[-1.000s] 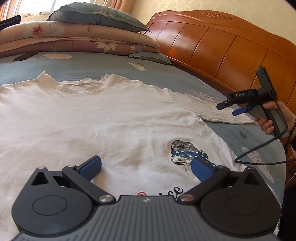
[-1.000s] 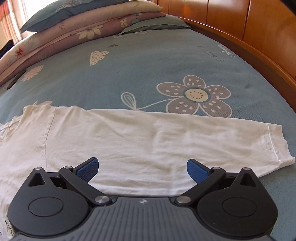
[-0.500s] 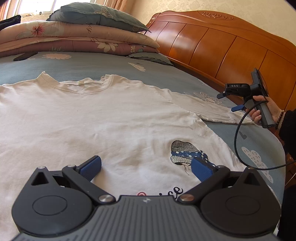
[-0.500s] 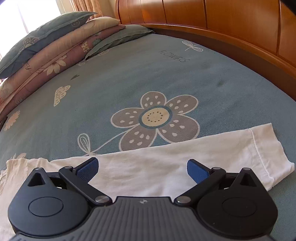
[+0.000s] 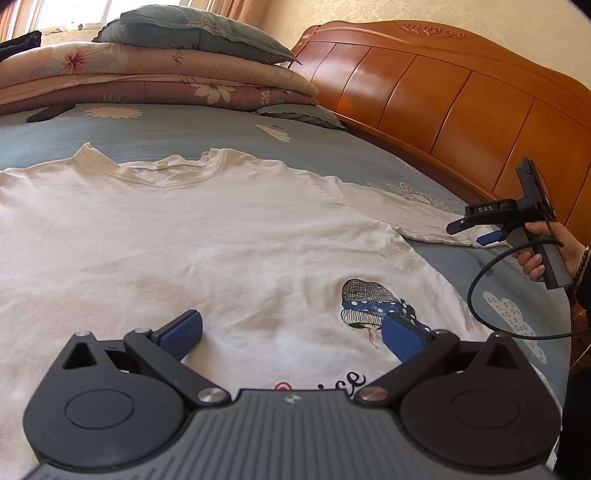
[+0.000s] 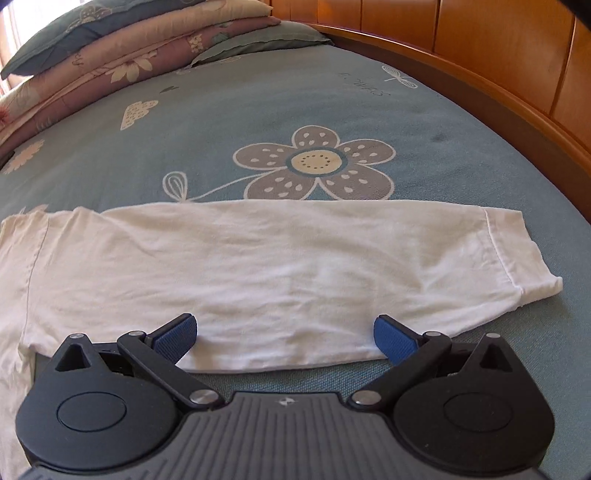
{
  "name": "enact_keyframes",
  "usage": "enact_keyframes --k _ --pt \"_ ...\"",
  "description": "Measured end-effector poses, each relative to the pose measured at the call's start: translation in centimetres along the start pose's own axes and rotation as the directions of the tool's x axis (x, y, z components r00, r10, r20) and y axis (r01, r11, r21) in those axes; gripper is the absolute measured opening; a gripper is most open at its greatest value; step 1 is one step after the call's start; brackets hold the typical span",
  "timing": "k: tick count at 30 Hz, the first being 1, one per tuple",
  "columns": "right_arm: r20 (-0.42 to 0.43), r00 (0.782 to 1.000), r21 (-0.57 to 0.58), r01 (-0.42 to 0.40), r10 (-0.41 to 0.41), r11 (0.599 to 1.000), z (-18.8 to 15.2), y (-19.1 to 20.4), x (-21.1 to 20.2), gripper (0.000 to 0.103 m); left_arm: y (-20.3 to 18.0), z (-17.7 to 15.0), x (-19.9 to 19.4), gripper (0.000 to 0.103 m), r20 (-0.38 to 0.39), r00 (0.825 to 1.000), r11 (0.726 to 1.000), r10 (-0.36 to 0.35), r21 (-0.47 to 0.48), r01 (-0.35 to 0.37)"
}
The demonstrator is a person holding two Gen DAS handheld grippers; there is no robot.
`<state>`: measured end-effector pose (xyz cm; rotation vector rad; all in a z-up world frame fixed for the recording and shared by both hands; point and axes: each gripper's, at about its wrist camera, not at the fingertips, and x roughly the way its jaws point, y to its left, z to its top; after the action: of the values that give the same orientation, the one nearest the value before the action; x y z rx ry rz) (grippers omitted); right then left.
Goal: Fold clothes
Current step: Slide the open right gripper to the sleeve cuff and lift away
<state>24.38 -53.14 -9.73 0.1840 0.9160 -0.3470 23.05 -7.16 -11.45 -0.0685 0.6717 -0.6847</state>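
**Shirt flat on bed, both grippers wide and empty**

Folded quilts and a grey-green pillow stacked at far left under a bright window. Blue-grey bedspread printed with flowers and clouds across the middle. Orange wooden headboard along the right, pale patterned wall above.

White long-sleeved shirt spread flat, neckline away from the left wrist camera, a printed head in a blue headband near the right side. Left gripper low above the shirt's lower front, blue pads spread wide, nothing between them. Further right, sleeve stretched straight out to the side, cuff at far right. Right gripper just above the sleeve's near edge, fingers far apart, clasping nothing; cannot tell whether the pads touch the cloth. Hand on its handle at the bed's right edge, black cable looping below.
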Motion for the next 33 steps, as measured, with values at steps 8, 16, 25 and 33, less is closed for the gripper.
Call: enact_keyframes --k 8,16,25,33 --pt "0.071 0.993 -0.025 -0.089 0.090 0.996 0.5 3.8 -0.4 0.103 -0.1 0.0 0.1 0.102 -0.001 1.000 1.000 0.003 0.005 -0.003" --pt "0.137 0.979 0.159 -0.170 0.148 0.973 -2.0 3.6 -2.7 0.103 0.0 0.0 0.1 0.102 0.001 1.000 1.000 -0.001 0.000 0.001" --pt "0.159 0.987 0.279 -0.064 0.020 0.958 1.5 2.2 1.5 0.103 -0.1 -0.1 0.1 0.102 -0.001 1.000 1.000 0.004 0.006 -0.004" --pt "0.229 0.962 0.303 -0.212 0.145 0.929 -2.9 1.7 -1.1 0.103 -0.1 0.0 0.1 0.102 -0.002 1.000 1.000 0.005 0.009 -0.005"
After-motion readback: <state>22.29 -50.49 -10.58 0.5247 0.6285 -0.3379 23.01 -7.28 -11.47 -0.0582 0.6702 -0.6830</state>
